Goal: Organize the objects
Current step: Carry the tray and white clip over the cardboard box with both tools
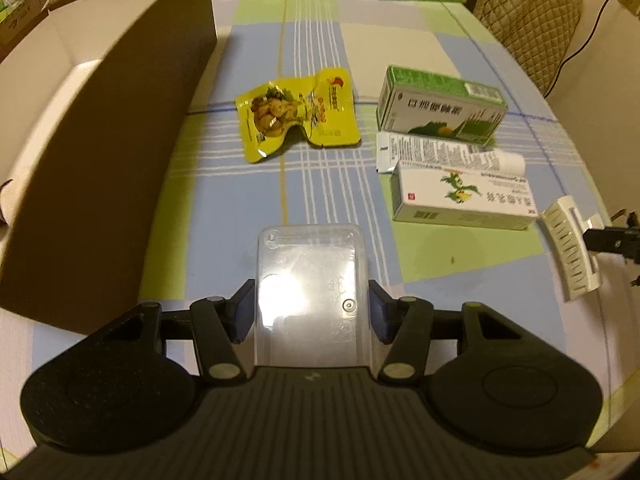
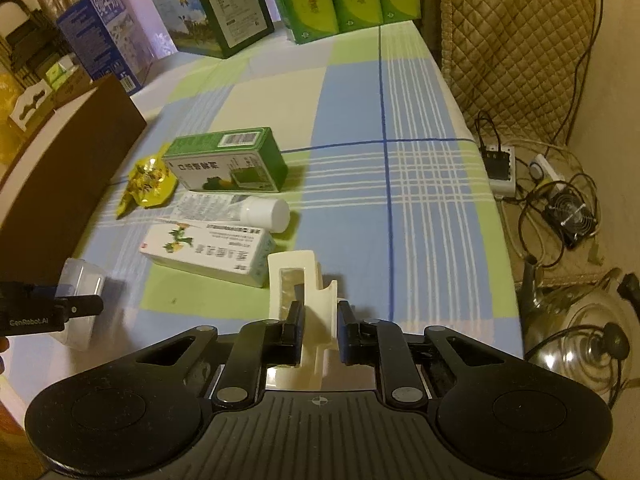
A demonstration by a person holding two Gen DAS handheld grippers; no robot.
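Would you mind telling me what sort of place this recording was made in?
Most likely a home dining or living room. A checked tablecloth covers the table, a chair with a quilted cover stands beside it, and a glass-lidded kettle and a power strip sit on the floor. Medicine boxes lie about.

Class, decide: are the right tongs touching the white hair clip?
Touching. The right wrist view shows the right tongs closed on the white hair clip, both pads pressed against its sides.
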